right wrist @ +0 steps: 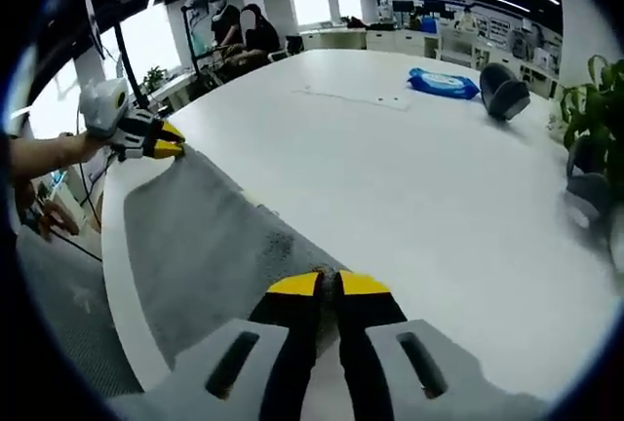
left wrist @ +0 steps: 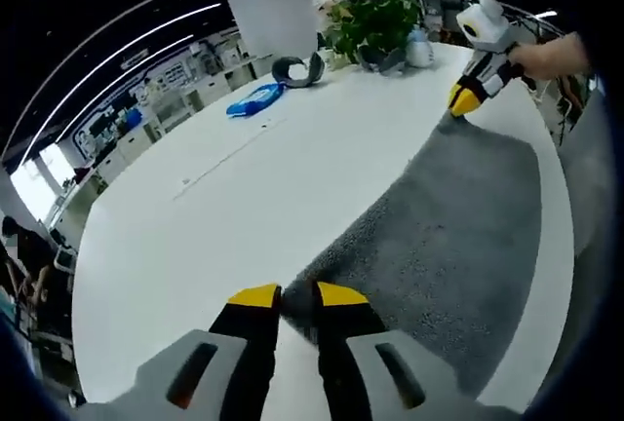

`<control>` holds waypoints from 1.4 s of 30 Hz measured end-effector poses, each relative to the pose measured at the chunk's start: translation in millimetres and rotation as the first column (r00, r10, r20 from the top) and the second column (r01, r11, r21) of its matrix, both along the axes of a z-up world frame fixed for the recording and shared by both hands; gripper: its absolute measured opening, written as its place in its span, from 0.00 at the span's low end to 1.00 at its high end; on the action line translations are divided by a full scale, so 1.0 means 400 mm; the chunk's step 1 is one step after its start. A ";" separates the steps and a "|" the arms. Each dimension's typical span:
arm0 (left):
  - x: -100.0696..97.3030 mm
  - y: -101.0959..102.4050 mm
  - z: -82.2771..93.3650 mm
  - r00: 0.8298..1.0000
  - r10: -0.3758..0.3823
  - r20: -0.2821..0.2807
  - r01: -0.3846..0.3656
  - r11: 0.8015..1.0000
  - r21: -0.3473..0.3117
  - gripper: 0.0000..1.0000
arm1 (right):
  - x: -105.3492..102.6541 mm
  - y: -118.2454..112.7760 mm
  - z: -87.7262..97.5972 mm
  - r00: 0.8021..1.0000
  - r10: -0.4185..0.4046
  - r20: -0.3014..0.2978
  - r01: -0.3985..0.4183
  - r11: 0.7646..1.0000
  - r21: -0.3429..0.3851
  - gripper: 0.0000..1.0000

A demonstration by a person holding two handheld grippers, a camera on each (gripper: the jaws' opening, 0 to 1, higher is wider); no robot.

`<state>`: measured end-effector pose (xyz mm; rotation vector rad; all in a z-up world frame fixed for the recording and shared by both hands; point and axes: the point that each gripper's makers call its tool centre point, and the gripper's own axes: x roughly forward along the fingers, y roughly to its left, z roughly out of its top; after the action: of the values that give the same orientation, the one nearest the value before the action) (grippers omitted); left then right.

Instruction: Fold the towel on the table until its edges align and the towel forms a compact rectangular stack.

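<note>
While one grey towel (left wrist: 458,236) lies flat at the white table's (left wrist: 244,207) near edge, two grippers pinch its corners.
Left gripper (left wrist: 297,296) and right gripper (right wrist: 328,285) each clamp a far corner; its long axis runs between them.

Black grippers (left wrist: 297,296), yellow-tipped fingers (right wrist: 292,285)

A long white worktop (right wrist: 409,187) stretches through an open-plan office under strip lights (left wrist: 146,46) set in a dark ceiling. A white square pillar (left wrist: 271,2) rises beyond its far end, beside a leafy potted plant (left wrist: 375,21). Bright windows (right wrist: 146,41) line one side, and white cabinets (left wrist: 185,99) run along the wall.
</note>
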<state>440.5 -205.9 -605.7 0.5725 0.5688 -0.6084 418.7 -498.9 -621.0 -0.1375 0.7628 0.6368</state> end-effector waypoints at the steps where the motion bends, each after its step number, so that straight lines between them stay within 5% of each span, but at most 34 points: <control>1: -0.002 0.000 0.008 1.000 0.005 0.006 -0.005 1.000 -0.007 0.20 | 0.002 -0.003 0.007 1.000 -0.006 0.022 0.006 1.000 -0.004 0.13; 9: -0.101 -0.087 0.049 0.999 -0.044 0.008 0.045 0.994 -0.101 0.23 | -0.009 -0.006 0.060 0.980 0.061 0.191 -0.049 0.997 -0.067 0.27; 14: -0.208 -0.224 0.022 0.981 -0.171 -0.090 0.152 0.971 -0.186 0.21 | -0.034 0.044 0.048 0.976 0.162 0.148 -0.153 0.985 -0.076 0.14; 17: -0.261 -0.300 -0.006 0.956 -0.257 -0.144 0.225 0.952 -0.207 0.18 | -0.047 0.092 0.042 0.967 0.223 0.126 -0.217 0.974 -0.057 0.09; 20: -0.297 -0.337 -0.034 0.929 -0.304 -0.210 0.264 0.944 -0.200 0.09 | -0.058 0.114 0.020 0.948 0.309 0.082 -0.298 0.946 -0.127 0.00; 22: -0.299 -0.357 -0.037 0.926 -0.308 -0.218 0.265 0.942 -0.207 0.02 | -0.059 0.134 0.020 0.934 0.347 0.080 -0.334 0.931 -0.146 0.00; 27: -0.311 -0.404 -0.043 0.908 -0.335 -0.253 0.278 0.931 -0.235 0.01 | -0.096 0.214 0.003 0.876 0.481 0.026 -0.472 0.868 -0.156 0.00; 31: -0.346 -0.451 -0.071 0.868 -0.421 -0.265 0.380 0.905 -0.191 0.01 | -0.130 0.264 -0.027 0.829 0.559 -0.013 -0.552 0.813 -0.184 0.00; 32: -0.354 -0.458 -0.083 0.857 -0.438 -0.272 0.402 0.898 -0.181 0.01 | -0.145 0.275 -0.042 0.806 0.592 -0.032 -0.585 0.785 -0.203 0.00; 35: -0.365 -0.463 -0.126 0.861 -0.419 -0.288 0.385 0.907 -0.169 0.01 | -0.208 0.275 -0.113 0.726 0.670 -0.152 -0.684 0.680 -0.265 0.00; 36: -0.360 -0.470 -0.117 0.867 -0.425 -0.260 0.387 0.903 -0.186 0.01 | -0.175 0.290 -0.095 0.745 0.666 -0.040 -0.642 0.700 -0.313 0.00; 37: -0.361 -0.461 -0.117 0.870 -0.409 -0.275 0.372 0.911 -0.177 0.01 | -0.184 0.283 -0.091 0.723 0.687 -0.066 -0.666 0.669 -0.331 0.00; 38: -0.366 -0.461 -0.116 0.872 -0.413 -0.261 0.382 0.910 -0.164 0.01 | -0.188 0.284 -0.091 0.732 0.678 -0.067 -0.658 0.678 -0.326 0.00; 39: -0.362 -0.462 -0.114 0.872 -0.431 -0.233 0.409 0.902 -0.137 0.01 | -0.188 0.284 -0.092 0.729 0.681 -0.067 -0.658 0.671 -0.342 0.00; 42: -0.371 -0.472 -0.116 0.836 -0.525 -0.157 0.537 0.842 0.044 0.01 | -0.185 0.285 -0.094 0.686 0.724 -0.078 -0.679 0.597 -0.427 0.00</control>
<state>292.0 -394.5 -651.9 0.7844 0.5697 -1.1668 344.9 -384.9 -658.4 -0.9205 0.7250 1.2061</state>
